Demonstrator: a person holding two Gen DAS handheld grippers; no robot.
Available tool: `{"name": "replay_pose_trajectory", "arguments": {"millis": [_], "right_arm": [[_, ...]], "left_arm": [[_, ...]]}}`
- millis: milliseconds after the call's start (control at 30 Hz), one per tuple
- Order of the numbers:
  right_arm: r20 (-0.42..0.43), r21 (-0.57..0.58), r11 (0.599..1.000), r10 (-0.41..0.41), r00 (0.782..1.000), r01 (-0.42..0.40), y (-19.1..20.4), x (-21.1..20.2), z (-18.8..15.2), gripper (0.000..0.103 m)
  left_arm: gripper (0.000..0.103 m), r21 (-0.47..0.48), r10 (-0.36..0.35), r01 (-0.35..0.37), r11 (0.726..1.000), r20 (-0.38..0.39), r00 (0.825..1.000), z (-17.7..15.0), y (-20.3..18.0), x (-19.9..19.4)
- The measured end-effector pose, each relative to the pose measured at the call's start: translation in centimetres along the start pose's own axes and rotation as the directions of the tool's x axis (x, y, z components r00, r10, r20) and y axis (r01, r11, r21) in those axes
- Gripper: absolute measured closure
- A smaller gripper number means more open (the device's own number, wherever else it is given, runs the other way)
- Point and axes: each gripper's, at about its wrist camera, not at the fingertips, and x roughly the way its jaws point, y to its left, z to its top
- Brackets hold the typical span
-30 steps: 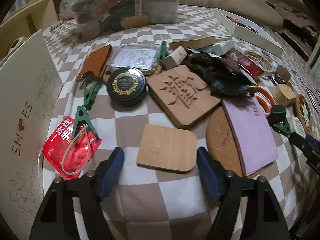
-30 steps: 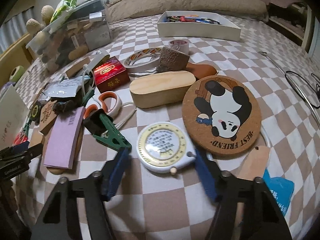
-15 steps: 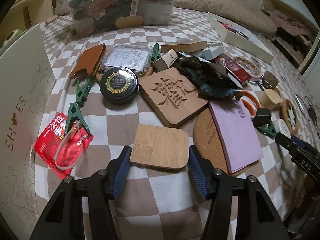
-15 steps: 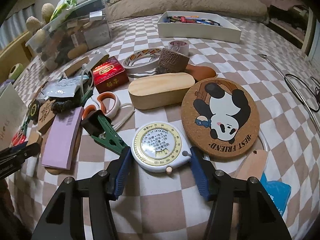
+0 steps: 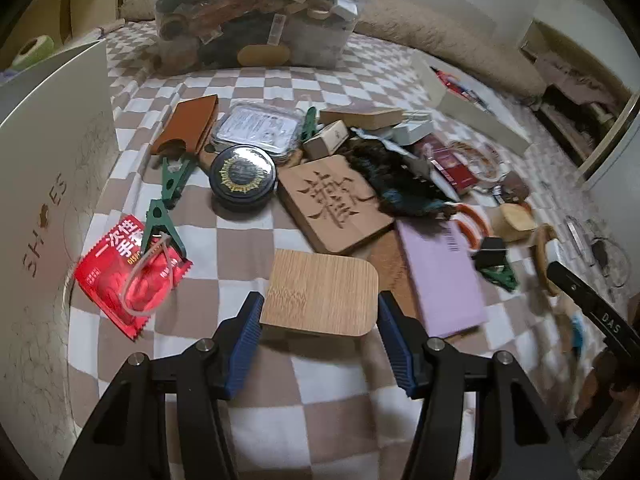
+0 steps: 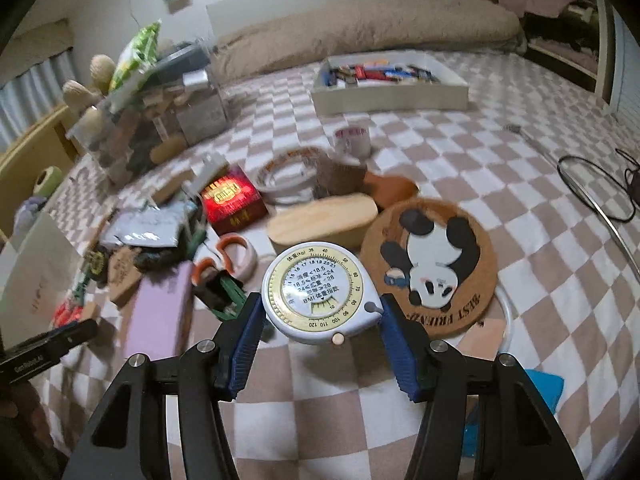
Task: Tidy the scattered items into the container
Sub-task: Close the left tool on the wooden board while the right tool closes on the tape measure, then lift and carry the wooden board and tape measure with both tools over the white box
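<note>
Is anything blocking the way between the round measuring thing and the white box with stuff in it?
Yes. The wooden oval box and tape rolls lie between the BMI tape measure and the white box.

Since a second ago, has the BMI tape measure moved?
Yes. The tape measure, shut in the right claw, has lifted off the bedspread and now overlaps the wooden case behind it.

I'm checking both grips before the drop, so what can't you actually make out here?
- Left wrist view: whether the bamboo board has left the bedspread; its underside is hidden.
- Right wrist view: the measuring dial's underside, likewise hidden.
- Both views: clutter near the edges is motion-blurred.
</note>
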Motion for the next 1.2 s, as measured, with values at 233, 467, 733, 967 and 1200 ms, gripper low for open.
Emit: {"name": "replay_pose_trajectory", "arguments": {"millis": [233, 467, 733, 967, 1200], "right_arm": [[0.029, -0.002, 0.999, 0.05, 0.998, -0.05, 0.8, -1.7, 0.4, 0.044], [0.073, -0.005, 0.995, 0.104, 0.992, -0.104, 1.4, -4.0, 1.6, 0.044], [0.115, -0.043, 0.982, 0.19, 0.975, -0.186, 4.4, -6.3, 2.6, 0.045], [0.13, -0.112, 0.969, 0.236, 0.963, -0.222, 8.3, -7.6, 3.4, 0.044], [0.147, -0.174, 0.944, 0.305, 0.941, -0.279, 12.6, -8.9, 4.2, 0.044]], "left_arm": [[0.046, 0.017, 0.006, -0.007, 1.0, 0.064, 0.998, 0.2, -0.3, -2.1], [0.046, 0.029, 0.007, -0.011, 1.0, 0.123, 0.992, 0.1, -0.2, -4.4], [0.046, -0.019, -0.049, 0.054, 0.998, 0.186, 0.981, 0.8, 1.1, -8.3], [0.046, -0.014, -0.05, 0.055, 0.998, 0.25, 0.967, 1.6, 1.8, -11.4], [0.046, 0.012, -0.043, 0.041, 0.999, 0.359, 0.932, 1.9, 2.8, -16.1]]}}
